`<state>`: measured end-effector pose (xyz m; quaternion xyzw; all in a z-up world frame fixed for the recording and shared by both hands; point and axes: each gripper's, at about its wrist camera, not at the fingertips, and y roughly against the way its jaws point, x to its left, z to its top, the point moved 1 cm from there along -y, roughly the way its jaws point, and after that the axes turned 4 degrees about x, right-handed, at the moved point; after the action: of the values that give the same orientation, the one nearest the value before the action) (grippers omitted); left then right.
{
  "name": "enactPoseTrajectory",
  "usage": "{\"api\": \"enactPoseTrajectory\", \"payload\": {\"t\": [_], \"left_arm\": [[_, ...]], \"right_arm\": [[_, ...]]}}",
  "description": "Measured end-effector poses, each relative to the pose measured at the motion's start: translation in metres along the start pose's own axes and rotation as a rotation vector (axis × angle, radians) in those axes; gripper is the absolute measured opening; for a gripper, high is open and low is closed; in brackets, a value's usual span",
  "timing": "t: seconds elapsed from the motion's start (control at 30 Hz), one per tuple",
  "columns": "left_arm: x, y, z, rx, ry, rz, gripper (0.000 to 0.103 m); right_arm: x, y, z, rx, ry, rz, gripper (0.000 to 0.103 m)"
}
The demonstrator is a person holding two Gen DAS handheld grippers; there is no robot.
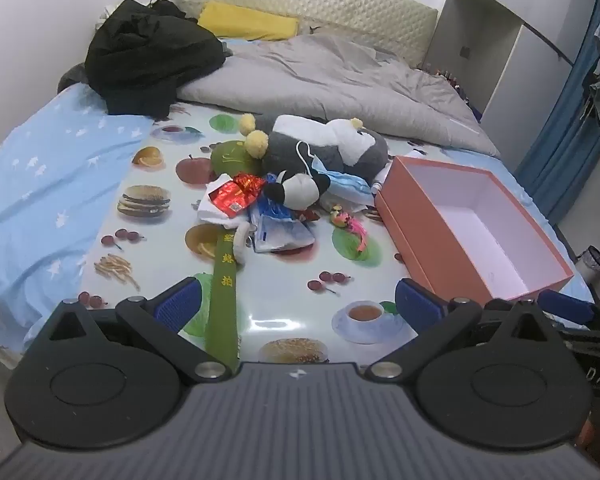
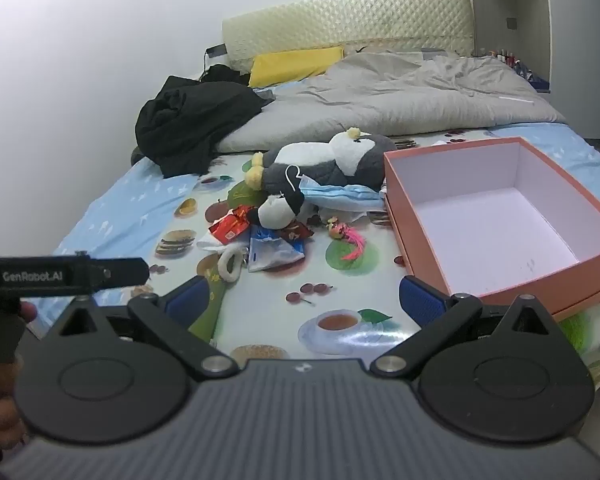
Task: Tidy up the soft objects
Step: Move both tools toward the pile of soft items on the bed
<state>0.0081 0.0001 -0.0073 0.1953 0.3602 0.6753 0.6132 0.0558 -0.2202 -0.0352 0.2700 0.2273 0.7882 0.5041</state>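
Both grippers, left (image 1: 298, 304) and right (image 2: 302, 300), hover spread, empty; take the centre-frame penguin (image 2: 332, 160) first, into the right-hand box (image 2: 500, 280).

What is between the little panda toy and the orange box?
A blue face mask and a small pink toy lie between the little panda and the orange box, in both views.

Glossy plastic mat (image 1: 260, 280), matt card box (image 1: 460, 248) (white-lined), fuzzy plush penguin (image 1: 332, 148)
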Motion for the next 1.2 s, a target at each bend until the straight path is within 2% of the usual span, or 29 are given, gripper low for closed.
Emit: {"api": "enactPoseTrajectory", "payload": {"t": [0.17,0.23,0.37,0.47,0.57,1.2], "left_arm": [[0.007,-0.007,0.0,0.003,0.011,-0.023,0.103],[0.002,-0.005,-0.003,-0.005,-0.004,-0.015,0.103],[0.0,-0.001,-0.004,-0.013,0.0,-0.012,0.103],[0.001,0.004,-0.001,-0.015,-0.001,-0.009,0.103],[-0.001,0.007,0.0,-0.018,-0.004,-0.01,0.103],[0.001,0.008,-0.004,-0.015,-0.02,-0.024,0.103]], "right_arm": [[0.002,0.008,-0.001,-0.001,-0.004,-0.019,0.103],[-0.006,0.008,-0.002,0.01,-0.012,-0.006,0.103],[0.003,0.001,-0.002,0.028,0.008,-0.034,0.103],[-0.007,0.005,-0.007,0.025,-0.008,-0.012,0.103],[0.002,0.004,-0.005,0.03,0.0,-0.013,0.103],[-0.002,0.004,-0.006,0.041,-0.018,-0.02,0.103]]}}
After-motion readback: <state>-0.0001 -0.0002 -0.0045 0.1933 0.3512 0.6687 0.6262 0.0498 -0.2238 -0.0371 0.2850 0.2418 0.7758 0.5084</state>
